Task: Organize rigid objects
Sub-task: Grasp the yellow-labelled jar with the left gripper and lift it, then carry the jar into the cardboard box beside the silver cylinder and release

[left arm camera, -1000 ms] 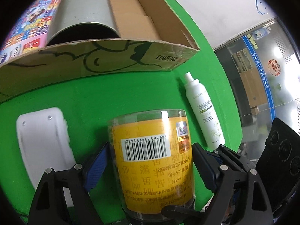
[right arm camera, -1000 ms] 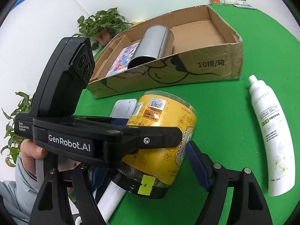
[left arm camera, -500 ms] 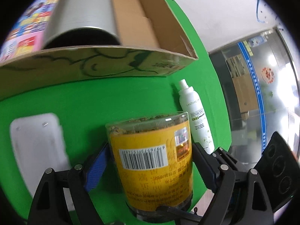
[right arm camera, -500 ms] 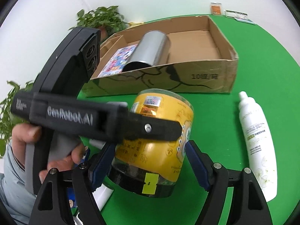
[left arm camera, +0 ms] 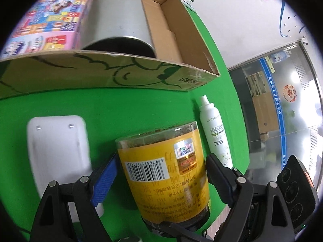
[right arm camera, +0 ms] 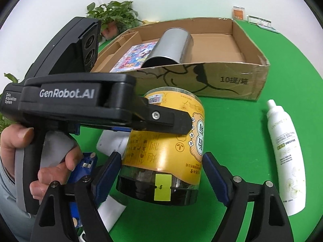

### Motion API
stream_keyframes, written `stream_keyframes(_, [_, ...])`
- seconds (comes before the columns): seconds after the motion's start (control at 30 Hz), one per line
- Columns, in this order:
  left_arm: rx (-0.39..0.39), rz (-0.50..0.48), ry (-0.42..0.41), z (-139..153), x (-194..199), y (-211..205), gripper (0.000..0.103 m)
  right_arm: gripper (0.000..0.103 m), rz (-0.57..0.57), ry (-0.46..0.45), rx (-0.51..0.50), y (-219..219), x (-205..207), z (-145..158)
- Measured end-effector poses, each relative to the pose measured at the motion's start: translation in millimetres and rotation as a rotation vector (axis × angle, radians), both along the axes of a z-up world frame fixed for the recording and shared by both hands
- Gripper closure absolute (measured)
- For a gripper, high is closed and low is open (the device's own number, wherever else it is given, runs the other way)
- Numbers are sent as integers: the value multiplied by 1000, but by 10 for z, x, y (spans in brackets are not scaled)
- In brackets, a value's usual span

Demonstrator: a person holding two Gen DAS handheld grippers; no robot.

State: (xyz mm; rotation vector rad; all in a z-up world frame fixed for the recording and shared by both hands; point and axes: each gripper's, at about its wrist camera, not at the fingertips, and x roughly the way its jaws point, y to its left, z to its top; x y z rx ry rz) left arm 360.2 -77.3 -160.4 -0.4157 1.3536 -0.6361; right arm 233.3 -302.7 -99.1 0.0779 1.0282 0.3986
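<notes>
Yellow-labelled clear plastic jar [left arm camera: 164,178] sits clamped in our left gripper [left arm camera: 161,173]; our right gripper [right arm camera: 161,173], jaws just widening, straddles its black lid [right arm camera: 157,195] without pressing.

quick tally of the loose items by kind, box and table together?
Jars: 1, yellow-label jar
Metal cans: 1, silver can in the cardboard box
Spray bottles: 1, white bottle
Printed flat packs: 1, colourful pack
White plastic pieces: 1
Total: 5

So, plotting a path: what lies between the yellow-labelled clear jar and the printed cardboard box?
Just bare green table cover between yellow-labelled clear jar and printed cardboard box, shown in the left wrist view.
</notes>
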Motion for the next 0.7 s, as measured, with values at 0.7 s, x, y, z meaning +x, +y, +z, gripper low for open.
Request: stream_keyframes(0.7, [-92, -23, -98, 231, -135, 52, 19, 19, -23, 234, 127, -85, 367, -34])
